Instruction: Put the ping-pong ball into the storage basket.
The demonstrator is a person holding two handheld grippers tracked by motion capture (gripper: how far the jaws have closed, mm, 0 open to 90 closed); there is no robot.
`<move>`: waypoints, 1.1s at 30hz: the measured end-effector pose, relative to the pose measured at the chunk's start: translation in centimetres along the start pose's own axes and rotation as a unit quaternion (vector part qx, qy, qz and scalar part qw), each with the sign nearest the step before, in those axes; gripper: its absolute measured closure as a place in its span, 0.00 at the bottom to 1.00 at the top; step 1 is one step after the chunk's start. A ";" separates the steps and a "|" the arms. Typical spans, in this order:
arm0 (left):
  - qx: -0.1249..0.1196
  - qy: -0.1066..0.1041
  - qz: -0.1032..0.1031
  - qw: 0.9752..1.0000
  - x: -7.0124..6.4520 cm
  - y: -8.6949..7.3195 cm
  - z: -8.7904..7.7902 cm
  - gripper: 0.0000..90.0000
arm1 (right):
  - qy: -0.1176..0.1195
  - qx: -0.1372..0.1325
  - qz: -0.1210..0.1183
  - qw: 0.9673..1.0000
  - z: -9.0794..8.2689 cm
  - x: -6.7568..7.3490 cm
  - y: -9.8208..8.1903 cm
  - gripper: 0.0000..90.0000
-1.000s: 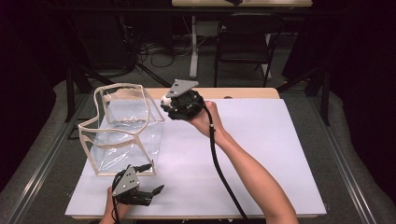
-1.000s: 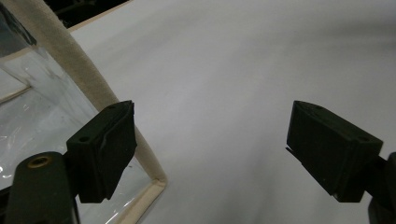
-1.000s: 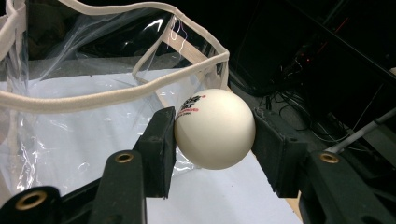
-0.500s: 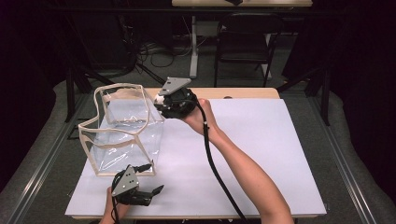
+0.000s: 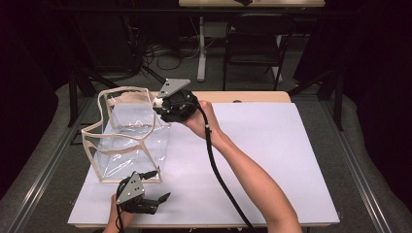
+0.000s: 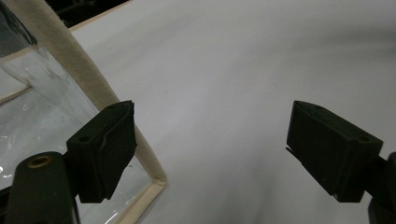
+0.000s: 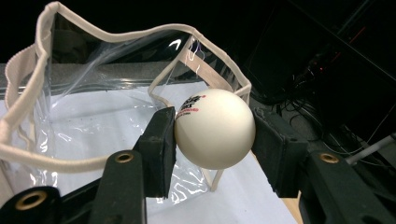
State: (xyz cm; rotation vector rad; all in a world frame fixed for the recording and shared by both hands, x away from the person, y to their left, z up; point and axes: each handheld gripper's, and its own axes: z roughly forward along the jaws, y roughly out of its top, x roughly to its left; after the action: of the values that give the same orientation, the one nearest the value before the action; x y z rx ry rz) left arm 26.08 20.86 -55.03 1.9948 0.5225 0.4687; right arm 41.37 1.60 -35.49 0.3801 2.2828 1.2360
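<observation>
At the left of the table [image 5: 272,145], which was covered with a white sheet, we saw a clear plastic bag [image 5: 128,141] with a cream fabric trim; it stood upright on the sheet and its mouth was open to the top. In front of it, near the front edge of the table, we held the left gripper [image 5: 163,197] low over the sheet, just beside the front lower corner of the bag. In the left gripper view its jaws stood wide apart with nothing between them, and the trimmed corner of the bag [image 6: 70,84] passed close behind the left jaw; we could not tell whether they touched. Further right and further back, we held the right gripper [image 5: 159,103] at the rear right corner of the bag, level with its rim, and its cable trailed down along the forearm. In the right gripper view, the jaws were closed on a white ball [image 7: 215,128], with a pad pressing on each side of it. The ball carried a small print in black and red letters on its upper left side, but the letters were too small for us to read. Behind the ball we saw the wavy rim of the bag [image 7: 140,35].
</observation>
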 end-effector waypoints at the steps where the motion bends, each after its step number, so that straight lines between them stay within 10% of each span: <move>1: 0.000 0.000 0.001 1.000 0.0 0.0 0.0 0.18 | 0.001 -0.001 -0.001 1.000 0.0 0.1 0.1 0.56; 33: -0.001 -0.002 0.000 1.000 0.0 0.0 0.0 0.18 | 0.019 0.015 -0.018 1.000 1.9 1.0 2.6 0.56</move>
State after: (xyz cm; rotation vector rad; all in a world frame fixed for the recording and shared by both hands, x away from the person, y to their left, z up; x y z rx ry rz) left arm 26.09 20.90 -55.03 1.9924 0.5197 0.4658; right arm 41.59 4.84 -34.49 0.3276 2.3326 1.2028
